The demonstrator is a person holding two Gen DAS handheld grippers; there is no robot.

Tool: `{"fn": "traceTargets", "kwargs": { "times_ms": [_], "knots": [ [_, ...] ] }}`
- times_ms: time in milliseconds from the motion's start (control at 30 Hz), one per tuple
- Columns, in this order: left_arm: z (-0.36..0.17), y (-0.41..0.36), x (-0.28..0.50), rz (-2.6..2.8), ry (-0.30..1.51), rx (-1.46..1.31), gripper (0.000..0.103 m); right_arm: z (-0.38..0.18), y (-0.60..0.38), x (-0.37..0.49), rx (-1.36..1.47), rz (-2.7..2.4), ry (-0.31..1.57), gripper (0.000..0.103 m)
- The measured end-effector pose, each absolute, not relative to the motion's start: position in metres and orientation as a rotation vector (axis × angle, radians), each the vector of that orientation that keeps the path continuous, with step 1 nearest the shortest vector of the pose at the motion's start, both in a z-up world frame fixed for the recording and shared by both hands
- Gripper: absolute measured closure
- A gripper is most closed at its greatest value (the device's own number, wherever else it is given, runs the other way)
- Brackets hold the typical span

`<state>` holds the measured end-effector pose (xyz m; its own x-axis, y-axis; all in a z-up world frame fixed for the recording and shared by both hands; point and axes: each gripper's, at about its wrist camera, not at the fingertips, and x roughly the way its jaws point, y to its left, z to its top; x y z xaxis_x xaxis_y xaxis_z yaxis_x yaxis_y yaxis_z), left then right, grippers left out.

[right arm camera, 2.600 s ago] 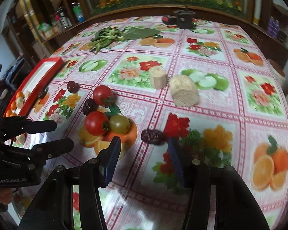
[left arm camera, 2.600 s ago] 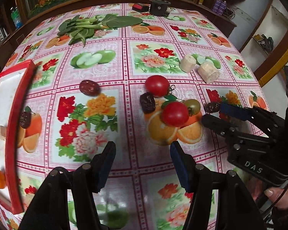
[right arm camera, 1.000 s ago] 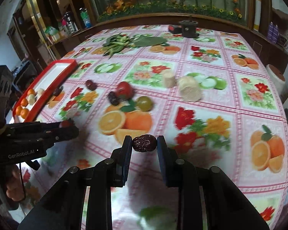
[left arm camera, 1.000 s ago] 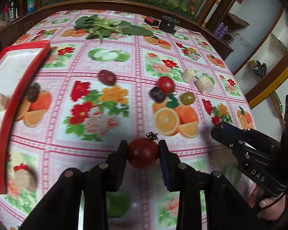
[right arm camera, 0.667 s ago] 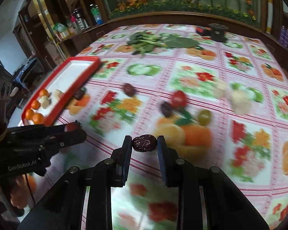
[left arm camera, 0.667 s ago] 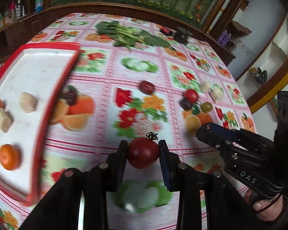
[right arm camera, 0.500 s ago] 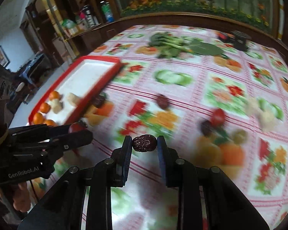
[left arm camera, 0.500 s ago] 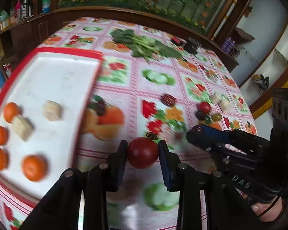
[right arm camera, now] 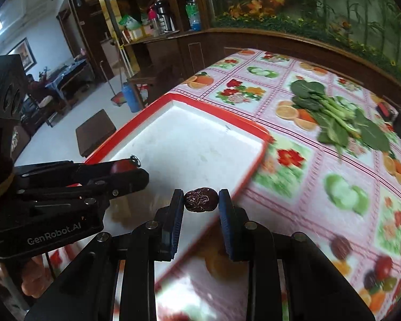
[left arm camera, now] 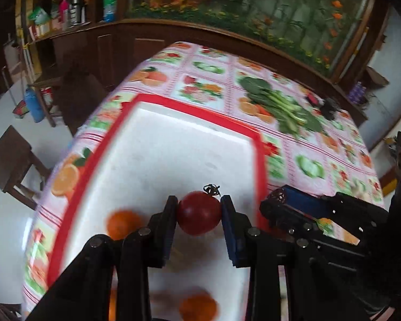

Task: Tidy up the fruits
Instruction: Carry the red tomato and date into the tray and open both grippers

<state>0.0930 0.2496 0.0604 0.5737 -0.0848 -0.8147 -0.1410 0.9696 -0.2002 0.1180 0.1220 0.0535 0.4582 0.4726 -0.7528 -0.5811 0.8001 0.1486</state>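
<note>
My left gripper (left arm camera: 199, 211) is shut on a red tomato (left arm camera: 199, 214) with a dry stem, held above the white inside of the red-rimmed tray (left arm camera: 189, 109). My right gripper (right arm camera: 201, 200) is shut on a dark wrinkled date (right arm camera: 201, 200), held over the tray's right rim (right arm camera: 256, 157). The right gripper also shows in the left wrist view (left arm camera: 278, 200), close to the tomato's right. The left gripper with the tomato also shows in the right wrist view (right arm camera: 128, 168), to the left. Blurred oranges (left arm camera: 121, 223) lie in the tray.
Leafy greens (right arm camera: 339, 117) lie on the flowered tablecloth at the back. More tomatoes and dates (right arm camera: 379, 270) lie at the lower right, blurred. A small black device (left arm camera: 328, 107) stands beyond the greens. Stools (right arm camera: 95, 131) stand on the floor past the table's left edge.
Both grippers closed on their fruit, lifted it and have swung left from the fruit pile to over the red tray. The view is still blurred by motion.
</note>
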Motion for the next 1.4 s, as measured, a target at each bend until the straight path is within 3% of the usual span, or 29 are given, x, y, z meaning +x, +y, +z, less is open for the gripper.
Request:
{"fn": "traceTargets", "kwargs": {
  "times_ms": [500,600,733,800,867,1067,1400],
  "knots": [
    [0.023,0.283,0.127,0.102,1.047,-0.289,0.067,0.019,0.166,0.152,-0.215,0.629,0.954,0.077],
    [0.020,0.286,0.127,0.121,1.057,-0.291,0.067,0.013,0.168,0.153,-0.234,0.618,0.975,0.068],
    [0.021,0.286,0.127,0.138,1.066,-0.287,0.067,0.014,0.166,0.150,-0.243,0.614,0.978,0.067],
    [0.022,0.286,0.124,0.153,1.070,-0.282,0.047,0.016,0.164,0.148,-0.239,0.608,0.981,0.066],
    [0.025,0.287,0.119,0.187,1.053,-0.272,0.041,0.018,0.161,0.145,-0.227,0.604,0.983,0.063],
    [0.036,0.285,0.110,0.208,1.033,-0.251,0.041,0.027,0.152,0.135,-0.197,0.601,0.975,0.062],
    [0.057,0.253,0.084,0.216,0.989,-0.195,0.040,0.049,0.107,0.097,-0.091,0.602,0.968,0.050]
  ]
}}
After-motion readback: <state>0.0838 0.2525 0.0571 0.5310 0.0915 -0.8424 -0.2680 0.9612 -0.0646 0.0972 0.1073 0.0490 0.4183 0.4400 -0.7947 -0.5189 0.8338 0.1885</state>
